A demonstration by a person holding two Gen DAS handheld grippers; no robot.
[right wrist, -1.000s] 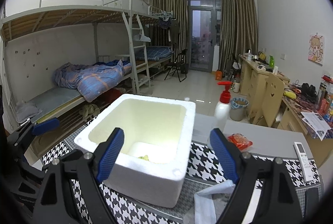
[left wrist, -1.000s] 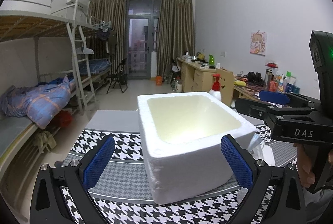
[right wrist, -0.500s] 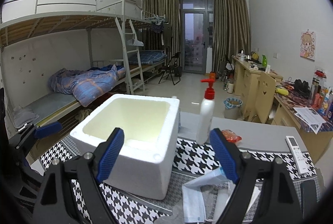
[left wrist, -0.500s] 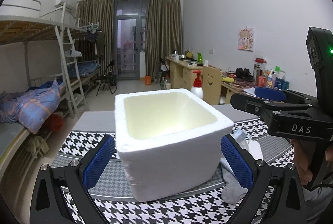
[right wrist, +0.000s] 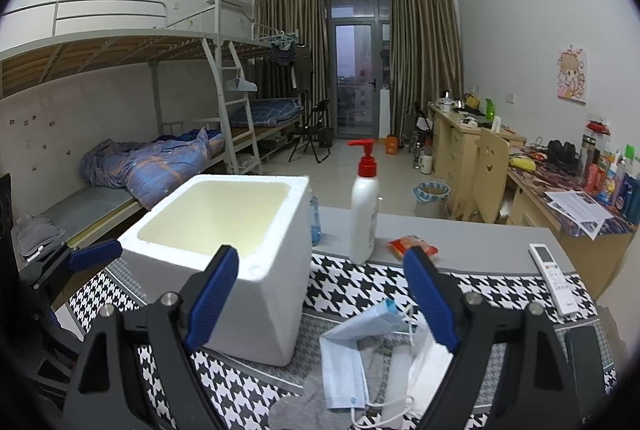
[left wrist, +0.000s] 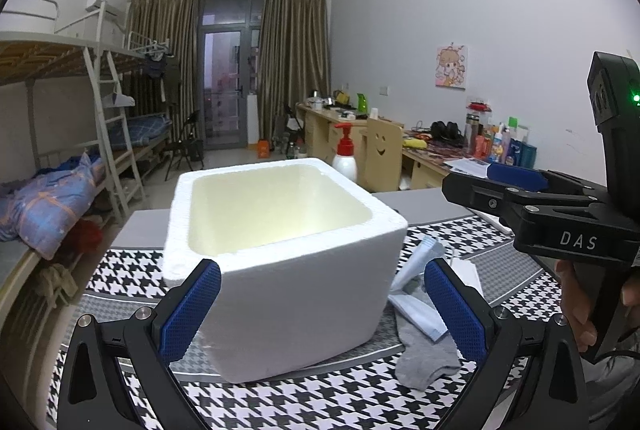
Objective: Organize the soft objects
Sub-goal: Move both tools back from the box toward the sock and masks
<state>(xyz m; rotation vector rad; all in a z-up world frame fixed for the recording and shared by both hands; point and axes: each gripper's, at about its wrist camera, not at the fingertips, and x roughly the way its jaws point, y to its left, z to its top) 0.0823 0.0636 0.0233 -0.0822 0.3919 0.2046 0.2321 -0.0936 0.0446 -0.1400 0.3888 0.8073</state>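
Observation:
A white foam box (left wrist: 280,270) stands open on the houndstooth cloth (left wrist: 320,402); it also shows in the right wrist view (right wrist: 224,254). A light blue face mask (right wrist: 352,358) and a grey sock (left wrist: 424,354) lie just right of the box. My left gripper (left wrist: 320,310) is open and empty, in front of the box. My right gripper (right wrist: 320,294) is open and empty, above the mask. The box's bottom is hidden.
A white pump bottle with a red top (right wrist: 364,206) stands behind the box. A red snack packet (right wrist: 412,246), a white remote (right wrist: 554,278) and a dark phone (right wrist: 588,366) lie on the grey table. A white packet (right wrist: 424,370) lies by the mask.
Both grippers have drawn back and to the right from over the box. The mask and sock have come into view beside the box. Both stay open.

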